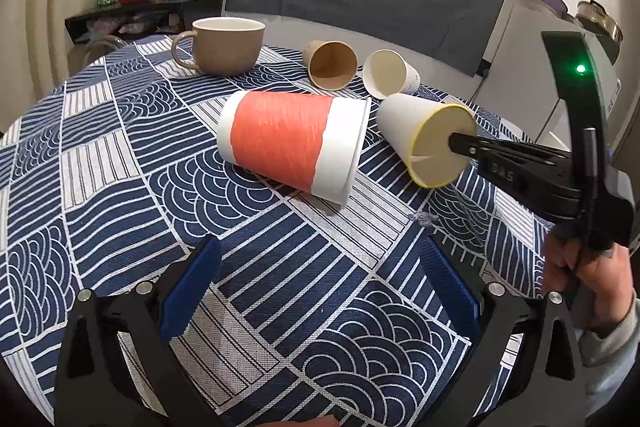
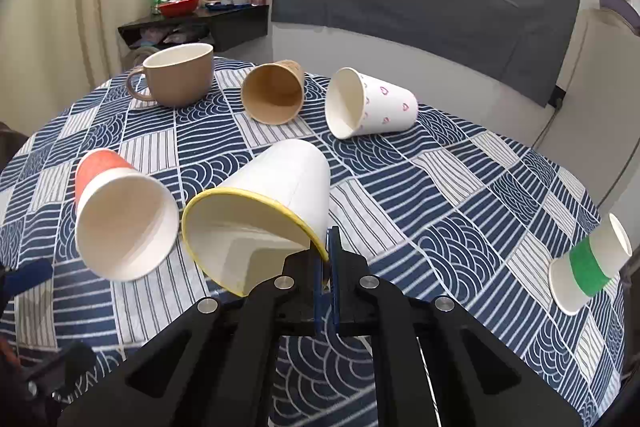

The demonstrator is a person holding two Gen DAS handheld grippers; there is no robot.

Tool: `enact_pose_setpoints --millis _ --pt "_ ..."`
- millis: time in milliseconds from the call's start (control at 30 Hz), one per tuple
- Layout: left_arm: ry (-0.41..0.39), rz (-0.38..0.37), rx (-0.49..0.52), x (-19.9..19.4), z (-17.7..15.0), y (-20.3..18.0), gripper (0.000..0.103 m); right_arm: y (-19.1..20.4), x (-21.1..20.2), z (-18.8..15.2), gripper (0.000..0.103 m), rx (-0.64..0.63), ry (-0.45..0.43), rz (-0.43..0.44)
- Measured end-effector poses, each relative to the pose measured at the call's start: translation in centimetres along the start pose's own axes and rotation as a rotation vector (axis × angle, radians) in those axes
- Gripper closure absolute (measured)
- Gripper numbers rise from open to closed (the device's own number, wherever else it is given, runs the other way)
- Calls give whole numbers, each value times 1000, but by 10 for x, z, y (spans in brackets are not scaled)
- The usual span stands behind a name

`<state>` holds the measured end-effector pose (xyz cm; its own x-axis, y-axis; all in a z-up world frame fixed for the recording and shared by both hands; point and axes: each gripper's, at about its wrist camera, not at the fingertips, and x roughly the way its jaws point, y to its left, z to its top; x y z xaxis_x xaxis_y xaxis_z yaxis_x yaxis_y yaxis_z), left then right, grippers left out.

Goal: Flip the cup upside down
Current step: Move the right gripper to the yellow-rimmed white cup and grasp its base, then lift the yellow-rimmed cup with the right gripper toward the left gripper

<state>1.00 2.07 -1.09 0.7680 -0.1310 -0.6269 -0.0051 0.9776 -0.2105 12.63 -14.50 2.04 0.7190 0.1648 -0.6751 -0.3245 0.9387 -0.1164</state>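
Presently, by label:
Right gripper [image 2: 329, 259]: clamped onto the rim of the yellow-rimmed cup [image 2: 260, 215], one finger inside the mouth, one outside.
Yellow-rimmed cup: held tilted, mouth turned toward the right wrist camera, just beside the orange-banded cup [image 1: 292, 143]; whether it is touching the tablecloth [image 1: 280, 267] cannot be told.
Left gripper [image 1: 320, 287]: spread wide, nothing held, above the tablecloth.
Orange-banded cup: laid on its side.
Farther back: a brown mug [image 1: 224, 45] is upright; a kraft cup [image 1: 330, 65] and a heart-print cup [image 2: 370, 103] are tipped over.
Right edge: a green-banded cup [image 2: 590, 263] lies on its side.
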Motion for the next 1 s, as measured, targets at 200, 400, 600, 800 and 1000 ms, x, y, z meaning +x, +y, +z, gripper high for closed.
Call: enact_pose_setpoints --millis 200,400,600,800,1000 --pt "-5 58 62 -2 -2 -10 6 -10 -21 -22 100 11 -1 6" --pt "-6 110 83 -1 -2 -14 6 -19 -49 -50 100 15 -13 11" --pt "-8 117 104 -1 -2 -17 6 -23 -76 -77 99 15 -28 24" --pt "-21 154 102 -2 -3 -19 6 -23 -90 -93 99 26 -43 47" --pt "-32 190 125 -3 -4 -22 6 -23 -94 -105 96 27 -34 65"
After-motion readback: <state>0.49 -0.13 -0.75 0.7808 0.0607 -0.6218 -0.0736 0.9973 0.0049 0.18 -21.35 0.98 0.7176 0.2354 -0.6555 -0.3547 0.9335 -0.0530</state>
